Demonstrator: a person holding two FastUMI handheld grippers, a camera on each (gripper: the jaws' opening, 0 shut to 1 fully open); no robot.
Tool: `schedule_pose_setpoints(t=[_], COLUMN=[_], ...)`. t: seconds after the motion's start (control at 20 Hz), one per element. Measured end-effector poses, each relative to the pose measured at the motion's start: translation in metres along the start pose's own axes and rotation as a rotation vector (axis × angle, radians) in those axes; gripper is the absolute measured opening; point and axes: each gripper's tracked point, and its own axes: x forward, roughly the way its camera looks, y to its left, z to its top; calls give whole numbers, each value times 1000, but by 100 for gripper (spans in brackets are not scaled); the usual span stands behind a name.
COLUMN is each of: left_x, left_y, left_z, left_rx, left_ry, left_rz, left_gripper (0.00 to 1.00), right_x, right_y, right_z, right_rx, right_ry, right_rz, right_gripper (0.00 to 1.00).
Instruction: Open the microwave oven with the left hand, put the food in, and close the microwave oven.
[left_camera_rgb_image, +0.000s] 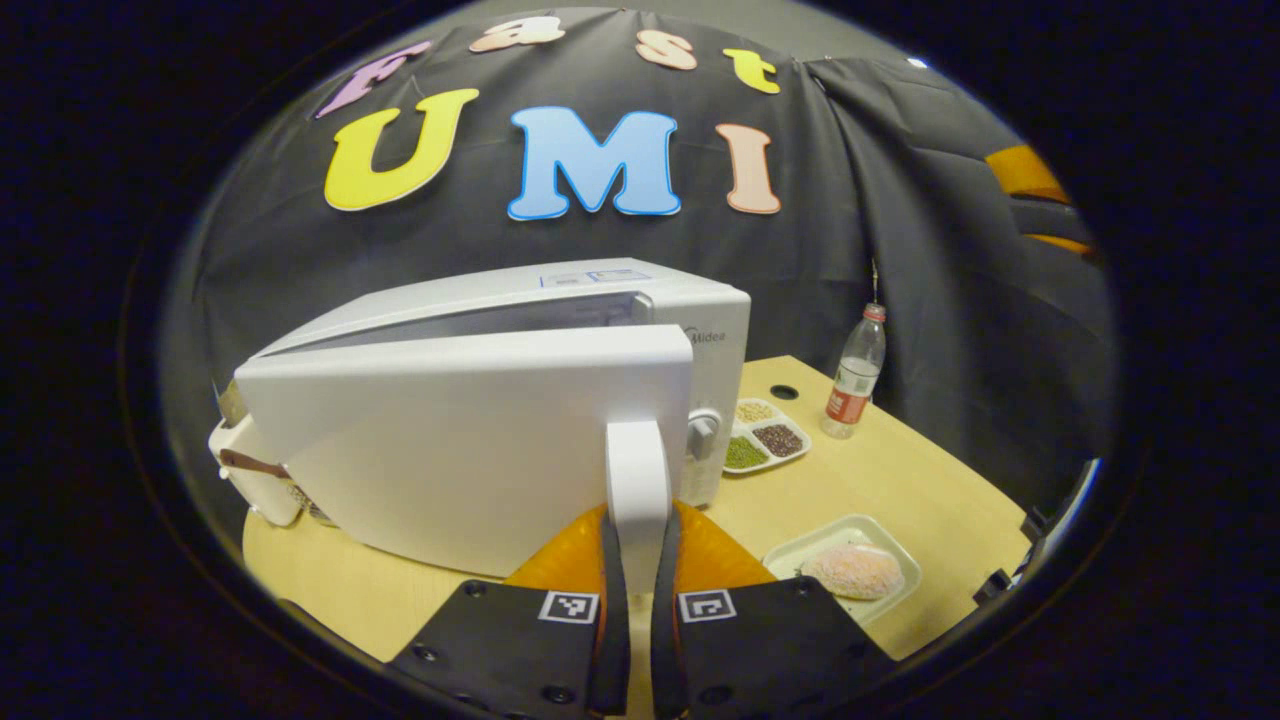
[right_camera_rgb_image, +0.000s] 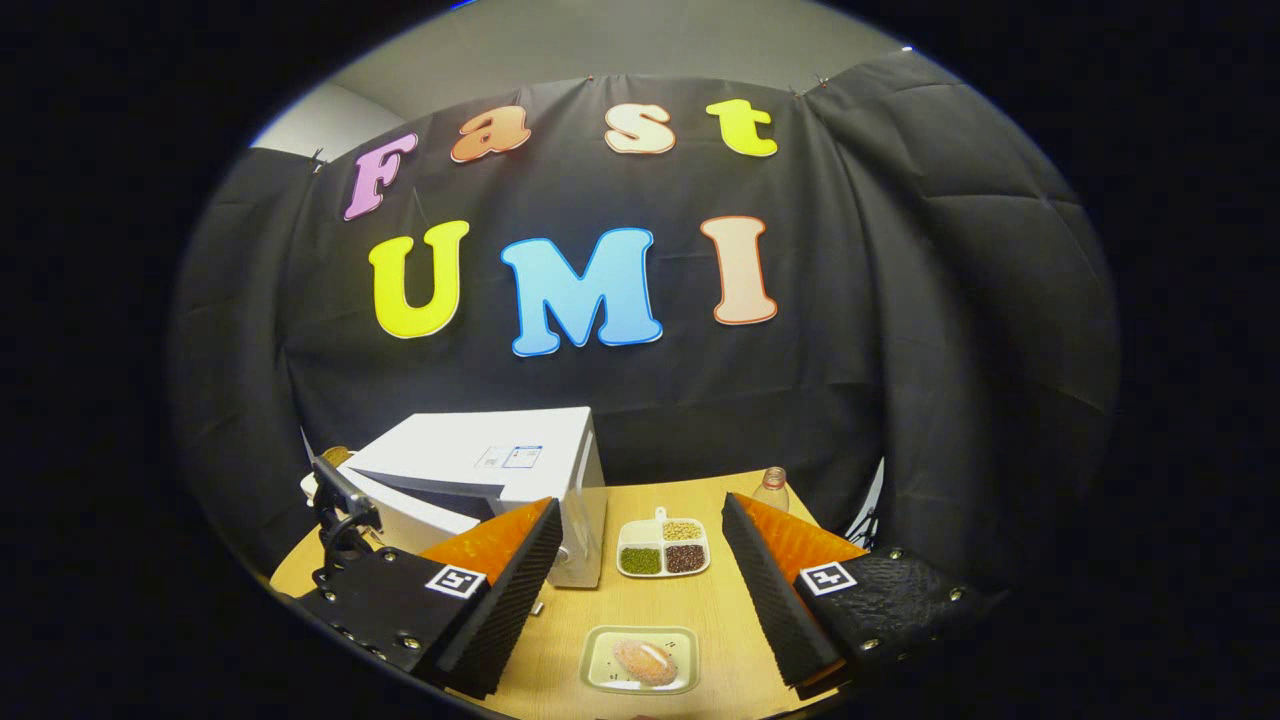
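Note:
The white microwave (left_camera_rgb_image: 520, 330) stands on the wooden table (left_camera_rgb_image: 930, 480) with its door (left_camera_rgb_image: 460, 440) swung partly open. My left gripper (left_camera_rgb_image: 638, 560) is shut on the door's upright white handle (left_camera_rgb_image: 637, 470), one finger on each side. The food, a pink bun (left_camera_rgb_image: 855, 570) on a small white tray (left_camera_rgb_image: 800, 548), lies on the table to the right of that gripper. In the right gripper view the bun (right_camera_rgb_image: 645, 660) sits on its tray (right_camera_rgb_image: 600, 645) below and between the fingers of my right gripper (right_camera_rgb_image: 638, 505), which hangs open and holds nothing. The microwave (right_camera_rgb_image: 480, 465) is to its left, door ajar.
A sectioned white dish of beans and grains (left_camera_rgb_image: 762, 437) (right_camera_rgb_image: 662, 547) lies beside the microwave's right side. A plastic water bottle (left_camera_rgb_image: 856, 375) (right_camera_rgb_image: 770, 487) stands behind it near the table's back edge. A white object (left_camera_rgb_image: 245, 470) stands left of the microwave.

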Motion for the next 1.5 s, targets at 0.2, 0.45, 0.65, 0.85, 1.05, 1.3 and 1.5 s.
schedule_pose_setpoints(t=[0.2, 0.45, 0.65, 0.85, 1.05, 1.3, 1.5], left_x=[-37, -85, -115, -146, -180, -215, -236], left_y=[3, 15, 26, 43, 67, 103, 134], left_z=[-19, -42, -56, -74, -91, -110, -122], left_rx=[54, 82, 93, 135, 147, 141, 145], left_ry=[25, 42, 52, 81, 99, 121, 142], left_rz=[-66, -130, -171, -229, -258, -247, -238], left_gripper=[15, 15, 16, 15, 16, 16, 16], right_x=[-9, -23, -26, -25, -27, -24, -17], right_y=[26, 43, 59, 72, 89, 107, 116], right_z=[2, -13, -26, -30, -37, -56, -76], right_rx=[-13, -30, -29, -43, -61, -81, -64], right_ry=[-16, 0, 22, 19, 21, 58, 107], right_rz=[40, 37, 25, 2, -5, 9, 48], right_gripper=[98, 98, 98, 98, 98, 98, 98])
